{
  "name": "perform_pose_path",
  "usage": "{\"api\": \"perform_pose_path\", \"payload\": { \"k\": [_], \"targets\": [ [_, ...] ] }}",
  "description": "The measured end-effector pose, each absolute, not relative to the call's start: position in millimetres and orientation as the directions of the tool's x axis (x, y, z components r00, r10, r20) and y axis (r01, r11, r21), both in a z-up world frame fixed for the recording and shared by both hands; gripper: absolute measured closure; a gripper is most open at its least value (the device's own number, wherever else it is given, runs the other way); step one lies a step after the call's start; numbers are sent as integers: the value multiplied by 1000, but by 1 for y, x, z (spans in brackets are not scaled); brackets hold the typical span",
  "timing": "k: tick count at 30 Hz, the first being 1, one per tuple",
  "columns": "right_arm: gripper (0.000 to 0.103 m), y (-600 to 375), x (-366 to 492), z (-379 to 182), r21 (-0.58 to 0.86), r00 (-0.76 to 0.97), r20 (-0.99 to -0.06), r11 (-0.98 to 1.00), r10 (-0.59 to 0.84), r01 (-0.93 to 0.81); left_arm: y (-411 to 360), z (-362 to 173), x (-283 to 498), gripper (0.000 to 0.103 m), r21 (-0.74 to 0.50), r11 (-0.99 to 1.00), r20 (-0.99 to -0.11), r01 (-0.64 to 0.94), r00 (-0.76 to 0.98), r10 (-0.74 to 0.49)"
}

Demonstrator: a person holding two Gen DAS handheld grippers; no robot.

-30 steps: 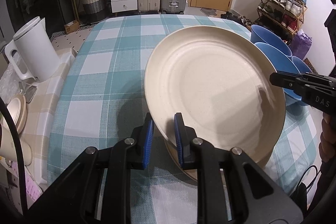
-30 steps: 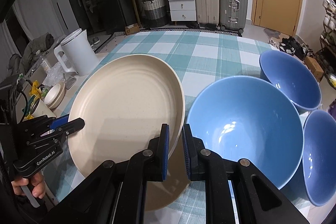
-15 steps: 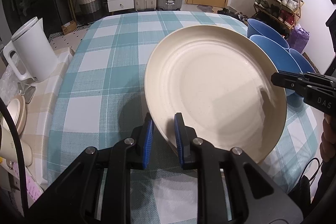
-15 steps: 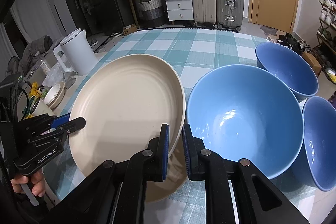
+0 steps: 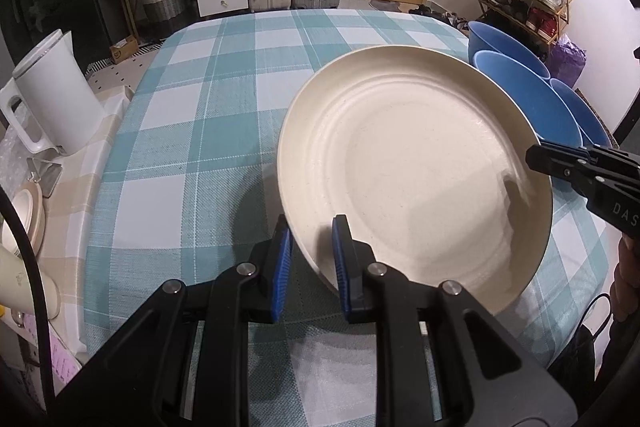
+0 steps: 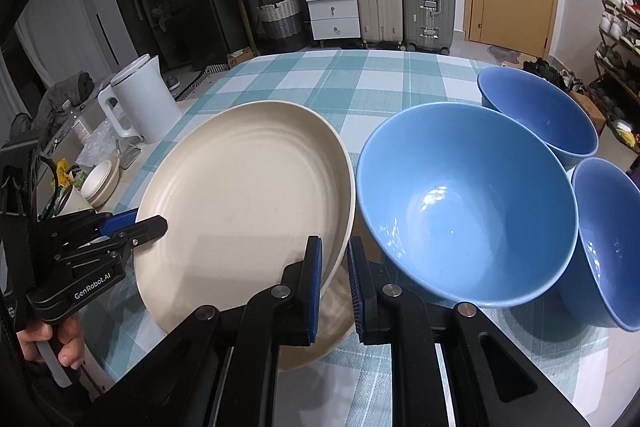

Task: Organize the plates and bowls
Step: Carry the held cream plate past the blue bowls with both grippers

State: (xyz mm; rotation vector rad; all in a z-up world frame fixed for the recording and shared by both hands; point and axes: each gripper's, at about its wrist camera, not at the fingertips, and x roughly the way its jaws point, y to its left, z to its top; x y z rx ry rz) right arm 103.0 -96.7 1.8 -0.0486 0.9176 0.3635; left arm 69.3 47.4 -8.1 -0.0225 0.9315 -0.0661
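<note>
Over checked cloth [image 5: 200, 131], beside blue bowls [image 6: 468, 203]: cream plate [image 5: 412, 171] aloft and tilted, likely light, stiff, slick-rimmed; pinched at opposite edges by left gripper [image 5: 310, 259] and right gripper [image 6: 334, 279], jaws nearly closed on rim.

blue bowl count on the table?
3. Nearest bowl sits just right of the cream plate that both grippers hold; second bowl is behind it, toward the door; third bowl is at the right edge, partly cropped. No others visible.
</note>
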Motion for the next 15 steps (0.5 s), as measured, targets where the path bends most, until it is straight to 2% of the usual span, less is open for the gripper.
{"api": "perform_pose_path", "payload": {
  "k": [15],
  "targets": [
    [88, -94, 93, -9, 88, 555, -790, 944, 260, -318, 43, -22, 79, 86, -2, 998, -819, 65, 572, -38]
  ]
}}
